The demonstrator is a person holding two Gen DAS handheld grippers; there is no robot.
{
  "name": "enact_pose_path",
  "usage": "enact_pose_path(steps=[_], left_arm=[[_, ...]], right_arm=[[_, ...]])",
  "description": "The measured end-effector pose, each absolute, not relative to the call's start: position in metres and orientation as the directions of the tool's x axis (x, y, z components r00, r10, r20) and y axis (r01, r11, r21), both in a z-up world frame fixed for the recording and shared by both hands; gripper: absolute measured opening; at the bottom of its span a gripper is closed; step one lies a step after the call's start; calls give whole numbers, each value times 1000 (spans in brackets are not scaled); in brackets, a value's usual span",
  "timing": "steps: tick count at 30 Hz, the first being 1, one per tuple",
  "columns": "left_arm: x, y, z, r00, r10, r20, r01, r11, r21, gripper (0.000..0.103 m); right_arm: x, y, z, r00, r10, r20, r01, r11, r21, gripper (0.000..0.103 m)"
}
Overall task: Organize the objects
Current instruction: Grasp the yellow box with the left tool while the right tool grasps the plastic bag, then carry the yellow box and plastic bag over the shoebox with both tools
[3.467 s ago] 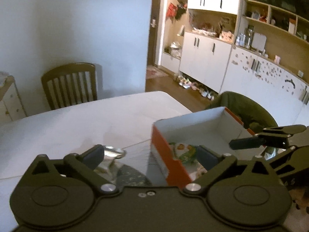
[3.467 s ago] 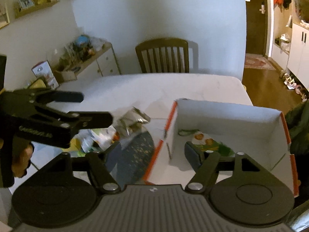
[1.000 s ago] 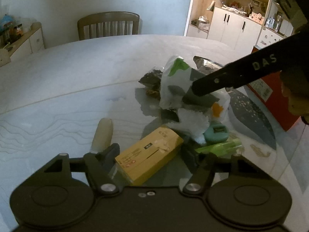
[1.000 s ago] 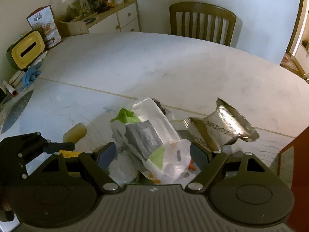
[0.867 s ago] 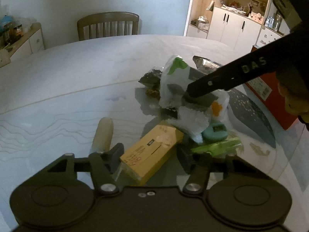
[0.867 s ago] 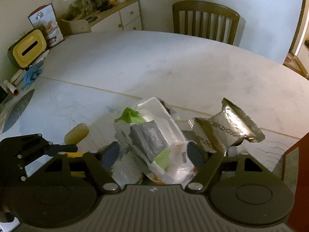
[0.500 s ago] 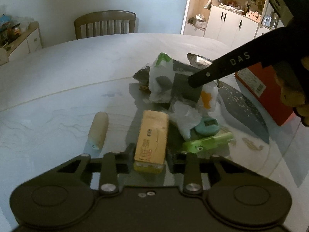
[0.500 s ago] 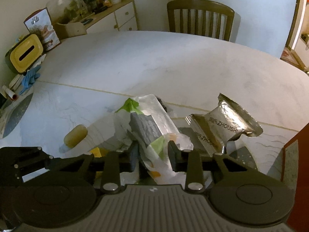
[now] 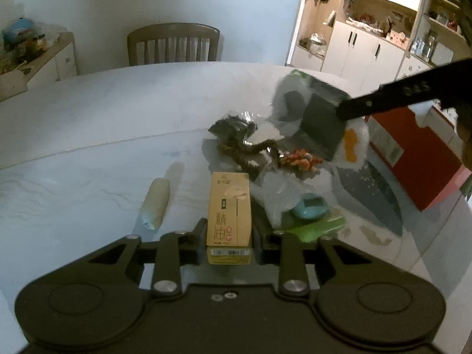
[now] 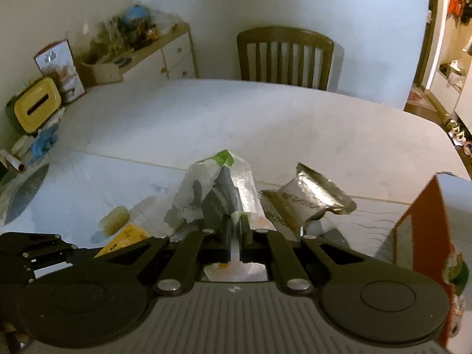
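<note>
Clamping yellow box (image 9: 229, 215) in left gripper (image 9: 229, 230), right gripper (image 10: 235, 236) just closed, pinching plastic bag (image 10: 218, 185) for the red bin (image 9: 413, 159) at far right.

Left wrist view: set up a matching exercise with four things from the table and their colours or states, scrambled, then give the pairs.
Things:
1. essential oil box
2. plastic bag
3. cardboard box
4. cylindrical roll

States:
A. red outside, at the table's right
B. lying loose, untouched
C. clamped in the left hand-held gripper
D. pinched by the right hand-held gripper, lifted

Pairs: 1-C, 2-D, 3-A, 4-B
</note>
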State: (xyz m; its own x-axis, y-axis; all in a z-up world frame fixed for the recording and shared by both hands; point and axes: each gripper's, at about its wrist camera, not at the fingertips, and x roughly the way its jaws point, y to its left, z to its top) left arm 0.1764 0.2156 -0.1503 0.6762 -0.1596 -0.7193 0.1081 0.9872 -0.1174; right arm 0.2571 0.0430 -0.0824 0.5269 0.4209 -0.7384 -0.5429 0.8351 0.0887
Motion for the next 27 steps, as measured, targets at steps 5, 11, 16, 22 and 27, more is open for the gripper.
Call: enact_pose_path(steps=[5,11,16,22,27], left_arm=[[168,211,-134,689,-161,-707,98,987,-129,28],[161,195,-107,709,-164,-686,91,986,-141,28],[162,171,-81,730,-190,-656,118,981,-153,28],[165,129,-48,764,-224,-605,181,975,-132,28],[175,92,-35,764,-255,-592,220,966,-133,28]], right_arm=[[243,21,-63,550,437,-711,-523,845,115,4],[225,-12,-38,574,455,-680,-504,851,144,4],[217,-45,-21,590,461,-662,-474,862,178,4],[213,-92,-4,617,464,-636,-445,872,204,4],[215,-134,4,648,435,-625,-409,891,196,4]])
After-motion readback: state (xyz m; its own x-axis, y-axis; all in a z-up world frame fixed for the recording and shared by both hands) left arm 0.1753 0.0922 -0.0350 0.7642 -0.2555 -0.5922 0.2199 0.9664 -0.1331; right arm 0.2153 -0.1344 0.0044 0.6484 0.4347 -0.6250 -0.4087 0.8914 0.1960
